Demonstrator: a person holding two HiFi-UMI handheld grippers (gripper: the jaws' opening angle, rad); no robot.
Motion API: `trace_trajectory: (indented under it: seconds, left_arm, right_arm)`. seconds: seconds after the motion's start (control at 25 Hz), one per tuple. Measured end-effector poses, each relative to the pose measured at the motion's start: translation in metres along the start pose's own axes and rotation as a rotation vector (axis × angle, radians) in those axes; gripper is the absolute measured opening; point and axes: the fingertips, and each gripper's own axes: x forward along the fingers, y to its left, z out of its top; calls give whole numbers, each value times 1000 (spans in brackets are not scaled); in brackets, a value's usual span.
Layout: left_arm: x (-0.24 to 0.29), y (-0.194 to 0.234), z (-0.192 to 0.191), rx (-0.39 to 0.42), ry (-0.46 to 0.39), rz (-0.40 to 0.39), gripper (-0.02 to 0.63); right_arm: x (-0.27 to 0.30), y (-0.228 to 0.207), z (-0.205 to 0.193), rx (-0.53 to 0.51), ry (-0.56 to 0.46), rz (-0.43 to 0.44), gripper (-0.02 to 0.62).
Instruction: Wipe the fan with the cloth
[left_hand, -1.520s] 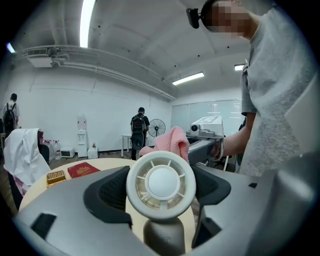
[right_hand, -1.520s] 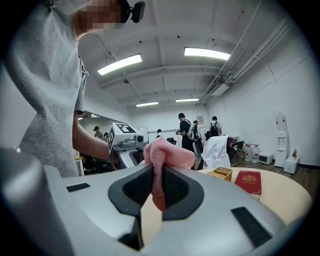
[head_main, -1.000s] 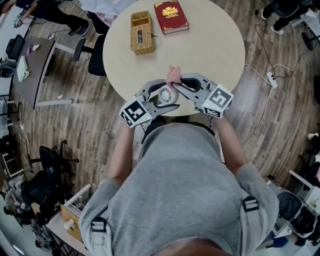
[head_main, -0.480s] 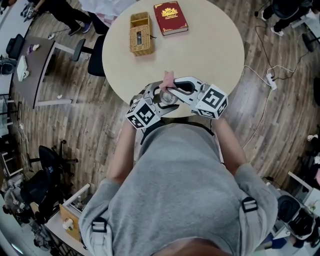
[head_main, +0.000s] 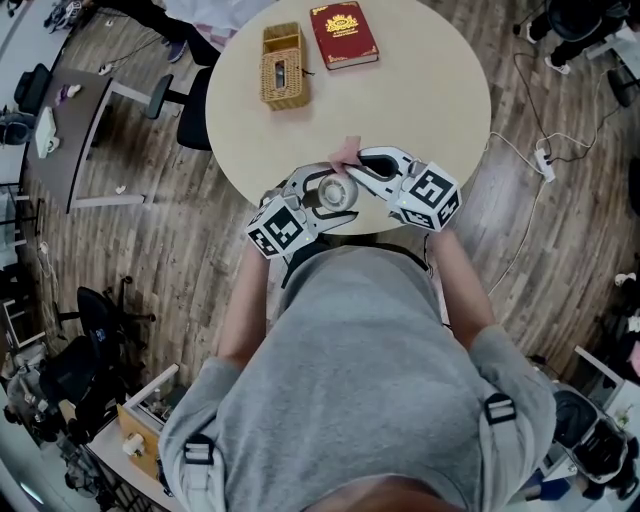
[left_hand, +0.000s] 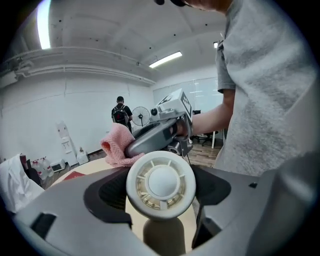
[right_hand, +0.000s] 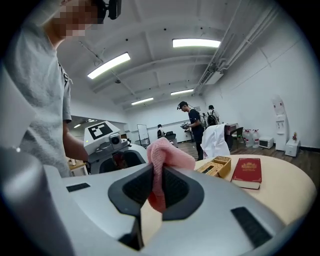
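A small round white fan (head_main: 331, 193) is held over the near edge of the round table (head_main: 430, 90), with my left gripper (head_main: 318, 196) shut on it. In the left gripper view the fan (left_hand: 160, 184) fills the space between the jaws, its grille facing the camera. My right gripper (head_main: 358, 165) is shut on a pink cloth (head_main: 347, 152), which sits just beyond the fan's top edge. The cloth (right_hand: 162, 160) stands bunched between the right jaws. From the left gripper view the cloth (left_hand: 119, 145) and right gripper (left_hand: 165, 131) hang right behind the fan.
A wicker basket (head_main: 282, 65) and a red book (head_main: 343, 33) lie at the table's far side. A dark office chair (head_main: 185, 105) stands at the table's left. Cables and a power strip (head_main: 543, 155) lie on the wooden floor to the right.
The right gripper with the cloth swung left over the fan half a second ago and has come back to the right. The left gripper holding the fan shifted slightly with it.
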Motion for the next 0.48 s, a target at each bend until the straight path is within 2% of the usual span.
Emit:
trace_trajectory:
  seconds: [0.24, 0.48]
  left_arm:
    - [-18, 7, 21, -148, -180, -42, 377]
    - [-31, 15, 43, -343, -360, -94, 377]
  right_arm:
    - [-11, 0, -6, 86, -70, 10, 43]
    - [-14, 11, -6, 119, -123, 36, 41]
